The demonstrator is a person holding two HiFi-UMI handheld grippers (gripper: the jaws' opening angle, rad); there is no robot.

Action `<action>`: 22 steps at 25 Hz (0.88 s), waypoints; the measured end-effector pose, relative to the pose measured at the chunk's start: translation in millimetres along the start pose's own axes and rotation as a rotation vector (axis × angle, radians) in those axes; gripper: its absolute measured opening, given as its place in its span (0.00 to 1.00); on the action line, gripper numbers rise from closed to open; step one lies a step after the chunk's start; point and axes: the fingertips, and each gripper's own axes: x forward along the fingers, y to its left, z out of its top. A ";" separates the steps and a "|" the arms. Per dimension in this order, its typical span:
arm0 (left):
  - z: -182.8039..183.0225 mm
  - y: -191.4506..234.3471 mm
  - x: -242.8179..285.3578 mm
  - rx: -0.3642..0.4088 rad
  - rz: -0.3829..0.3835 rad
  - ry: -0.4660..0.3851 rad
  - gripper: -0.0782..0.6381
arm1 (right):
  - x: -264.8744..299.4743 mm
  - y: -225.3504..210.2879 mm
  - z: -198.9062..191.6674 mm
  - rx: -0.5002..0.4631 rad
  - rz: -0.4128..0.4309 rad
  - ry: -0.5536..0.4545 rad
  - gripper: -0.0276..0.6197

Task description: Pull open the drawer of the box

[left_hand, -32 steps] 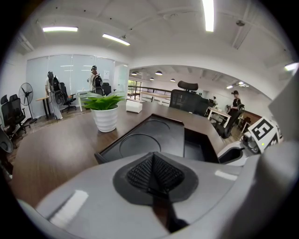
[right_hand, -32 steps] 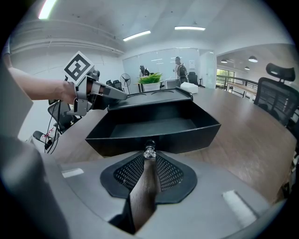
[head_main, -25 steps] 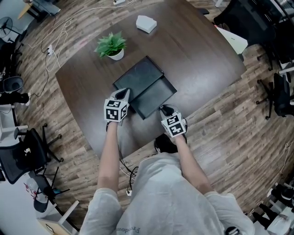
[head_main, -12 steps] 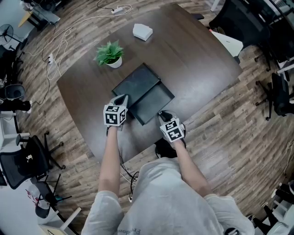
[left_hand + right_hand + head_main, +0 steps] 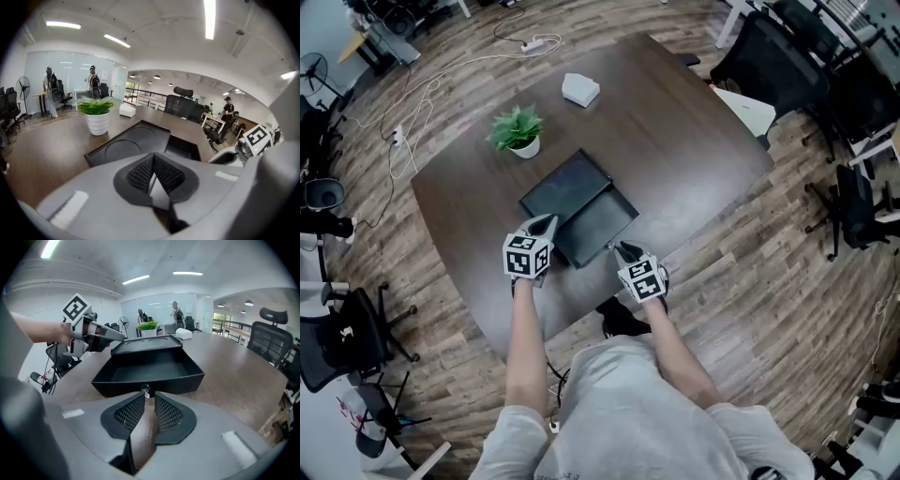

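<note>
The flat black box [image 5: 562,187] lies on the dark wooden table [image 5: 675,131], its drawer [image 5: 602,225] pulled out toward me and empty inside. In the right gripper view the drawer [image 5: 149,369] fills the middle, and its small knob [image 5: 146,389] sits just ahead of the tips of my right gripper [image 5: 149,395], which is open by a narrow gap with nothing in it. My left gripper [image 5: 546,223] is at the box's near left corner; its pads meet at the tip in the left gripper view [image 5: 153,157], shut on nothing.
A potted green plant [image 5: 517,132] stands behind the box on the left, a small white box [image 5: 579,90] farther back. Office chairs [image 5: 769,56] and cables [image 5: 422,94] surround the table on the wood floor. The table's near edge lies just under my hands.
The head view has drifted, so the table sits a little higher and to the left. Both grippers stay at the box, and the drawer stands out about as far as before.
</note>
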 end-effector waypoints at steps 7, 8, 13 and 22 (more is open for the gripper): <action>-3.8 -53.2 -39.8 -0.062 0.055 -0.089 0.18 | -23.3 3.5 23.1 -0.005 -0.006 -0.088 0.14; -7.2 -59.5 -45.2 -0.075 0.063 -0.097 0.18 | -27.0 4.6 23.9 -0.001 -0.005 -0.100 0.14; -17.1 -84.9 -73.1 -0.141 0.107 -0.144 0.18 | -50.2 11.1 31.7 0.012 -0.006 -0.154 0.14; -31.1 -126.4 -98.6 -0.131 0.110 -0.176 0.18 | -81.3 21.8 28.1 0.028 -0.006 -0.214 0.14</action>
